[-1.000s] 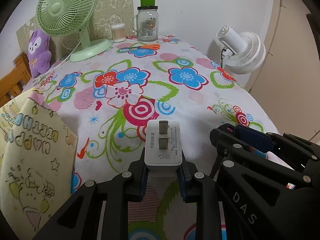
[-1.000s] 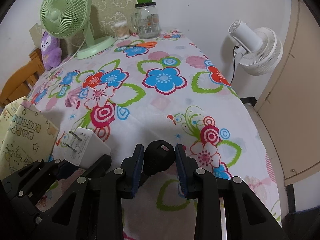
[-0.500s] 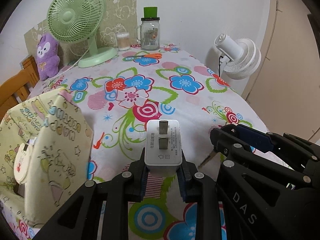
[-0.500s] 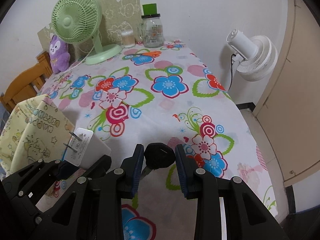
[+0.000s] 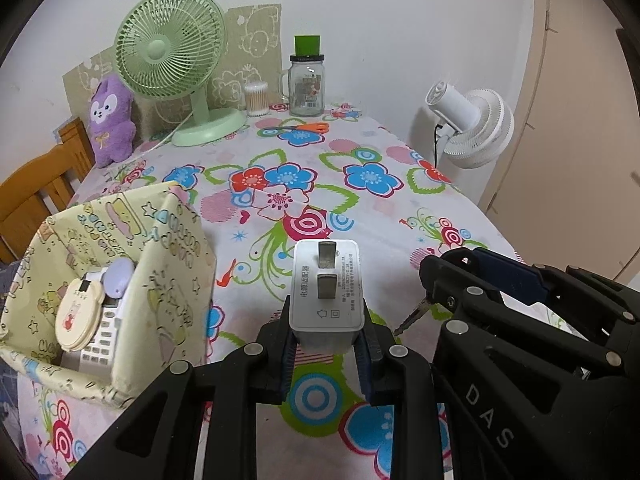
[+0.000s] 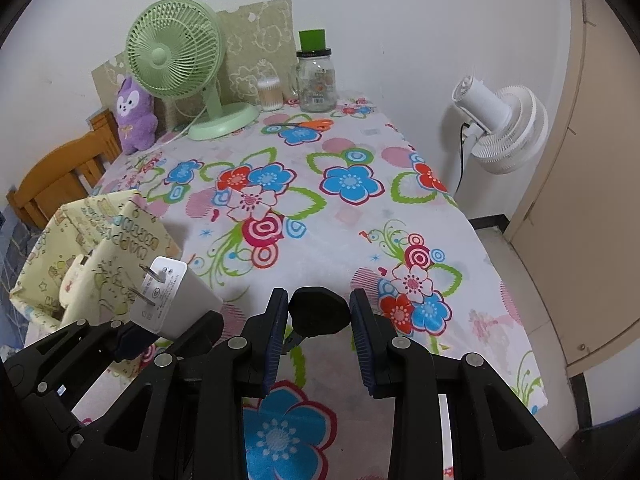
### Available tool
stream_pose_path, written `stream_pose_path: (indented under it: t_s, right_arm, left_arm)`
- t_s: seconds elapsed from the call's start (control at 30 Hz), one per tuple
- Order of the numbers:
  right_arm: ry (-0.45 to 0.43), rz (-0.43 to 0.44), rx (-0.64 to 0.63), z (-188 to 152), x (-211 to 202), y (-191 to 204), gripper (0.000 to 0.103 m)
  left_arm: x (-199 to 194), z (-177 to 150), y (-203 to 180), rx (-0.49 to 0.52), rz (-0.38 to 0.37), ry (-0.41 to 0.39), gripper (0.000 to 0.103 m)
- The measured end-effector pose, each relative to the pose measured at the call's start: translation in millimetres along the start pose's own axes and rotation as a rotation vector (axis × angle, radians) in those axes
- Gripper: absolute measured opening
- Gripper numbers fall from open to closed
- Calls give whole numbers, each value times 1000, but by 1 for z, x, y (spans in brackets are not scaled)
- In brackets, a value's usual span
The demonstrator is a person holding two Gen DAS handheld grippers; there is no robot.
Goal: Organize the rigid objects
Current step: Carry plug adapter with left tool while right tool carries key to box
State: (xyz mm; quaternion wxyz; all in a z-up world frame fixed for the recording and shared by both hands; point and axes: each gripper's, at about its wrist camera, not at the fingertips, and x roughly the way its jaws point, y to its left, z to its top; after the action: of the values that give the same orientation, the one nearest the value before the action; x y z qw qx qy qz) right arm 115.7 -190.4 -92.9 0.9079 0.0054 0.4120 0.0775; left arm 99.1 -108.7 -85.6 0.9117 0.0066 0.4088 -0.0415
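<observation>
Both grippers raised; key (image 6: 319, 312) blade mostly hidden.

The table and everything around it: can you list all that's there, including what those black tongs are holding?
Tablecloth: one, white with bright flowers, over the table.
Desk fan: one, green, far left of the table.
Plush toy: one, purple, beside the green fan.
Cotton swab tub: one, clear, at the far edge.
Glass jar: one, clear with a green top, at the far edge.
Scissors: one, orange handles, before the jar.
White fan: one, off the table's right side.
Wooden chair: one, brown, at left.
Fabric bin: one, pale yellow, near left, holding small items.
Charger plug: one, white, in the left tongs.
Key: one, black head, in the right tongs.
</observation>
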Motion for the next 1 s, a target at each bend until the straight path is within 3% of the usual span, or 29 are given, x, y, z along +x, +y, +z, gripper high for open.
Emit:
stream_pose_path:
  t_s: [1.0]
  right_arm:
    - [-87, 18, -39, 12, -66, 41, 35]
  left_arm:
    - [-74, 8, 17, 47, -12, -80, 25]
